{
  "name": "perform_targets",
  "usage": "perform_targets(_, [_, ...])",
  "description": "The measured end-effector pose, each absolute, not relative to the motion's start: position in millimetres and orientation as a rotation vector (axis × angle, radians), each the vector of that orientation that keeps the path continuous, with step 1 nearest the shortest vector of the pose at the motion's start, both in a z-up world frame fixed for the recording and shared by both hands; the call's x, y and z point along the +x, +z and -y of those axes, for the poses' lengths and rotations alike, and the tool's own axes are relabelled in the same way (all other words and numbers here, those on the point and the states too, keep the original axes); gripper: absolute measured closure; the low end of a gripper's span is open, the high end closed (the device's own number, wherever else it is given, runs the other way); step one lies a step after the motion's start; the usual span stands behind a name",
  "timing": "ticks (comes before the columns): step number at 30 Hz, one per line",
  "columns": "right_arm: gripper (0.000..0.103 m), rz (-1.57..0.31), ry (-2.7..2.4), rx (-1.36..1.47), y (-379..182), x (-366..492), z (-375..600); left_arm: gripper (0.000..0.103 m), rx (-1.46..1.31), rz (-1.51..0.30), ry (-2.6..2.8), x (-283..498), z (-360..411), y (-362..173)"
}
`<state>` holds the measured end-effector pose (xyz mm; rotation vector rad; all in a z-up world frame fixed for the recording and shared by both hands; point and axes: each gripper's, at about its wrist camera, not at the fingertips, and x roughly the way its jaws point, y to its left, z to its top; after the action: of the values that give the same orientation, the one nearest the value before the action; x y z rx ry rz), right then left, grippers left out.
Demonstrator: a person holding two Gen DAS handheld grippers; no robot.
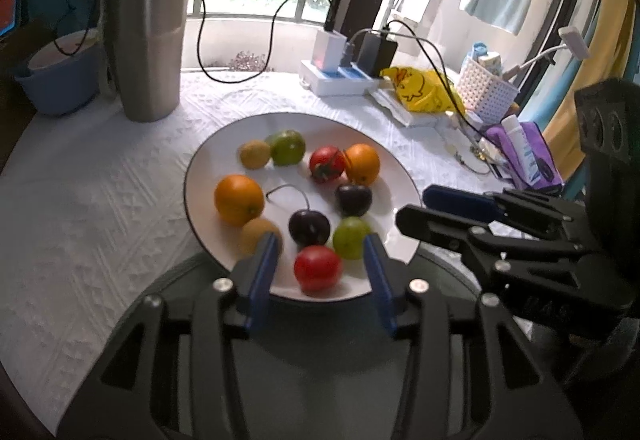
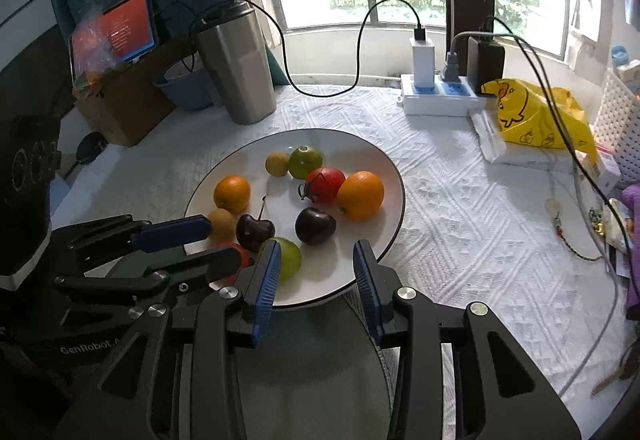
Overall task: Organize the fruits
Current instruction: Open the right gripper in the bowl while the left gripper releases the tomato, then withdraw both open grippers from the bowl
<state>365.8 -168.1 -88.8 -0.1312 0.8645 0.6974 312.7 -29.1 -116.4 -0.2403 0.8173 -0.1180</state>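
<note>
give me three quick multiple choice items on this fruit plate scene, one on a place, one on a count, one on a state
1. Where does the steel tumbler stand?
A. on the plate
B. on the tablecloth beyond the plate
C. inside the white basket

2. How many oranges lie on the plate?
A. one
B. two
C. four

3. What state is the left claw in?
A. open, holding nothing
B. shut on a cherry
C. shut on the plate rim

Answers:
1 B, the tumbler sits on the cloth behind the plate.
2 B, one orange at the left and another orange beside the tomato.
3 A, its blue pads stand apart over the red fruit, gripping nothing.
</note>
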Motion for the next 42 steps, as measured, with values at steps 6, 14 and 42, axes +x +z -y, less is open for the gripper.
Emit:
perform_targets(6, [0.063,-0.839,0.683,-0.140,-76,352,169,0.057,-0.240,-0.788,-0.114,297,25,-105])
perform_targets(14, [0.063,-0.803,0.672,-0.151,-57,327,166,0.057,-0.226,-0.742,-0.107,271,21,-87])
perform_targets(42, [0.063,-0.722,0.575,-0.119,-21,209,188,0.026,-0.158,-0.655,-0.138,165,30,-50])
